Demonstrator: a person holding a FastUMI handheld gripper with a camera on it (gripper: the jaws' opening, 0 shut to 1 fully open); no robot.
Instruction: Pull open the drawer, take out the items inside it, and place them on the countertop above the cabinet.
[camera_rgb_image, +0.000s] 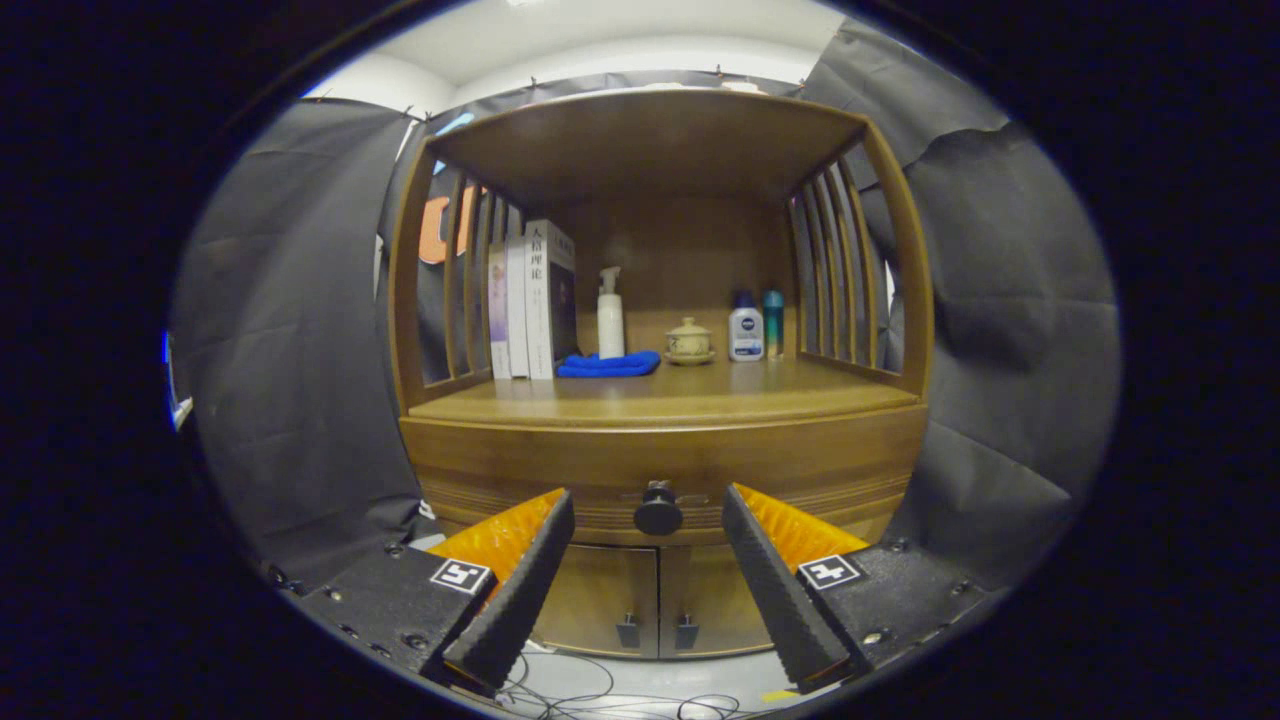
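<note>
A wooden cabinet stands straight ahead, with a closed drawer below its countertop. A round dark knob sits in the middle of the drawer front. My gripper is open, its two fingertips flanking the knob on either side, a little short of the drawer front. Nothing is between the fingers. The drawer's contents are hidden.
On the countertop stand several books, a white pump bottle, a blue cloth, a small lidded cup on a saucer and two small bottles. Slatted sides and a top shelf enclose it. Two lower doors; cables on the floor.
</note>
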